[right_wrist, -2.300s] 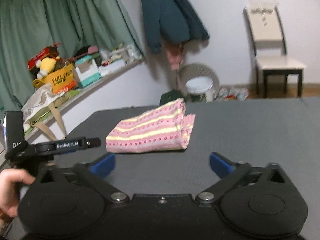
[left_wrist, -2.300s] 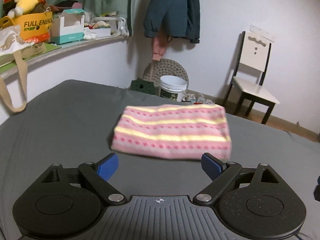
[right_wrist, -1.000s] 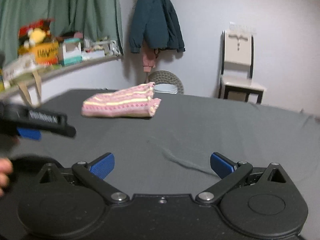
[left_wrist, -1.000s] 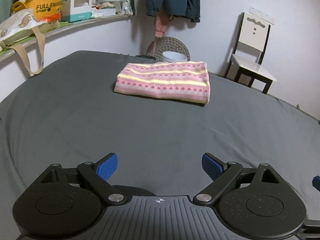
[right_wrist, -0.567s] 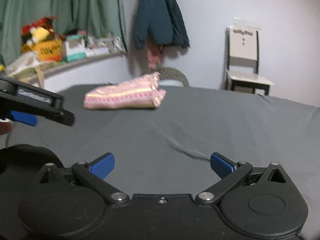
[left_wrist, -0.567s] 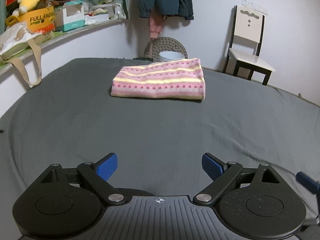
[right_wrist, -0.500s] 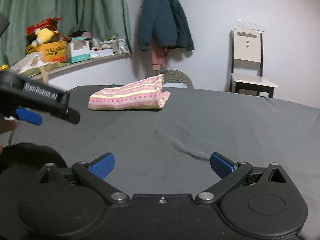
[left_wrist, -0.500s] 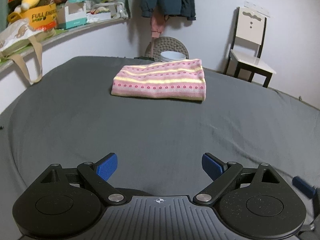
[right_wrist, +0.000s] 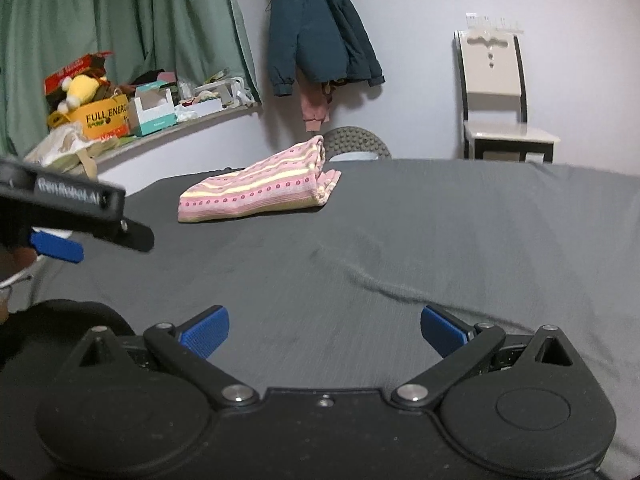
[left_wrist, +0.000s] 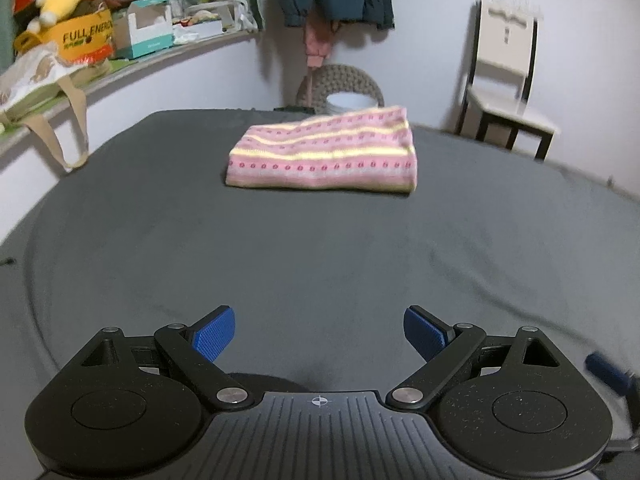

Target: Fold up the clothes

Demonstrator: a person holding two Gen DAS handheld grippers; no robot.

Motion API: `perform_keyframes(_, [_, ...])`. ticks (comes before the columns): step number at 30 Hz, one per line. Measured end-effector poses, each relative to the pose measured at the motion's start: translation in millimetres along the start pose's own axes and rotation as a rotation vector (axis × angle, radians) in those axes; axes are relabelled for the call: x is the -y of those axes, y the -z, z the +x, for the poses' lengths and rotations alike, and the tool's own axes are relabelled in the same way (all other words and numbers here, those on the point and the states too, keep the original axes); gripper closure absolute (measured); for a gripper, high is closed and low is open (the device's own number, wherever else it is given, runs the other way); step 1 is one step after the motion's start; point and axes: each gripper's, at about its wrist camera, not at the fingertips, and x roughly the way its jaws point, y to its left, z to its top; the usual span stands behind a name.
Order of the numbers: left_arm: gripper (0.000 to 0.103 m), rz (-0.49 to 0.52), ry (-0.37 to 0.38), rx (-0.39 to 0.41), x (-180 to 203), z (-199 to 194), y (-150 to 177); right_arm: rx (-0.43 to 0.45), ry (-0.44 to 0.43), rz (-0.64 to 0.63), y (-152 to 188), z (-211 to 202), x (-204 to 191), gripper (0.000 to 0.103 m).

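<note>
A pink garment with yellow stripes [left_wrist: 324, 156] lies folded into a compact rectangle at the far side of the grey bed cover [left_wrist: 280, 264]; the right wrist view shows the same garment [right_wrist: 256, 188] from its right side. My left gripper [left_wrist: 319, 338] is open and holds nothing, well back from the garment. My right gripper [right_wrist: 324, 332] is open too, with only grey cover between its blue pads [right_wrist: 204, 332]. The left gripper's body [right_wrist: 76, 216] crosses the left edge of the right wrist view.
A cluttered shelf [left_wrist: 100, 60] with boxes and a plush toy runs along the left wall. A dark jacket [right_wrist: 316, 28] hangs on the wall, a white chair [left_wrist: 508, 76] stands at the right, and a bucket [left_wrist: 352, 100] sits behind the bed.
Both grippers have pulled back from the folded garment, which now lies farther away. Both stay open. In the last half second the views shifted only a little.
</note>
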Motion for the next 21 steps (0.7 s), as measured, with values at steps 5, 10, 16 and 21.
perform_keyframes(5, [0.011, 0.059, -0.022, -0.004, 10, 0, 0, 0.005, -0.039, 0.062, 1, 0, 10, 0.0])
perform_keyframes(10, [0.011, 0.078, -0.033, 0.0, 13, -3, 1, -0.017, -0.015, 0.116, 2, 3, 16, 0.0])
perform_keyframes(16, [0.011, 0.092, -0.038, 0.007, 14, -6, 2, -0.023, 0.029, 0.106, 4, 4, 14, 0.0])
perform_keyframes(21, [0.011, 0.088, -0.032, 0.001, 12, -6, 2, -0.036, 0.048, 0.061, 4, 6, 6, 0.0])
